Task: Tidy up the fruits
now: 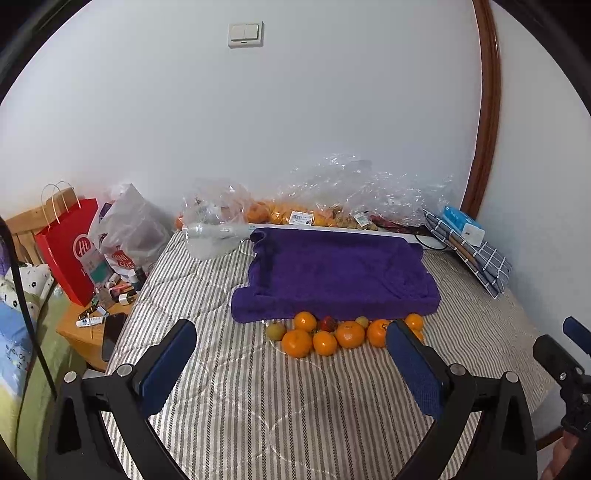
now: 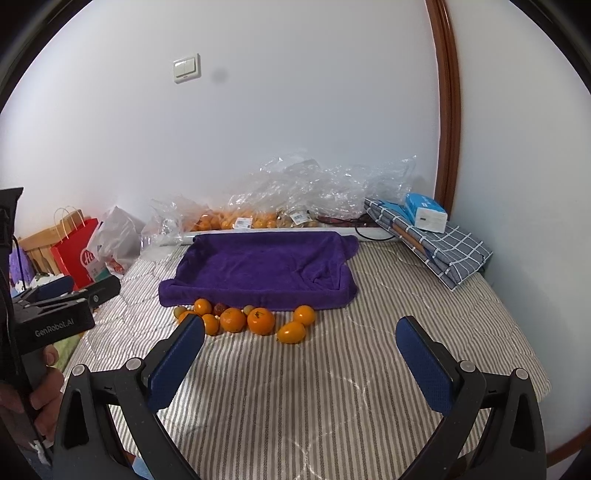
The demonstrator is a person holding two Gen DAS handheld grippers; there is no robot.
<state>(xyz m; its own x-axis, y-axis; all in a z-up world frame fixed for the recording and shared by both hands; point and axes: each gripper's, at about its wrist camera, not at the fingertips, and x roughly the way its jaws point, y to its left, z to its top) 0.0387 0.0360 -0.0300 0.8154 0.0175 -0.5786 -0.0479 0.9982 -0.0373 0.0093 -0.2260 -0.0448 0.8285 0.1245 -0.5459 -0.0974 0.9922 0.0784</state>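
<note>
Hovering over striped bed (image 2: 332, 369), left gripper (image 1: 291, 354) and right gripper (image 2: 301, 343) both spread wide, empty; pile of oranges (image 2: 236, 319) sits just in front of purple towel tray (image 2: 266, 266)

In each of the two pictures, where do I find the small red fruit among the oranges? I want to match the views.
Left wrist view: the small red fruit lies low in the centre, at the near edge of the purple towel tray.
Right wrist view: the small red fruit lies left of centre, just above the gripper's left finger.
Shared landmark: the wall light switch.
</note>
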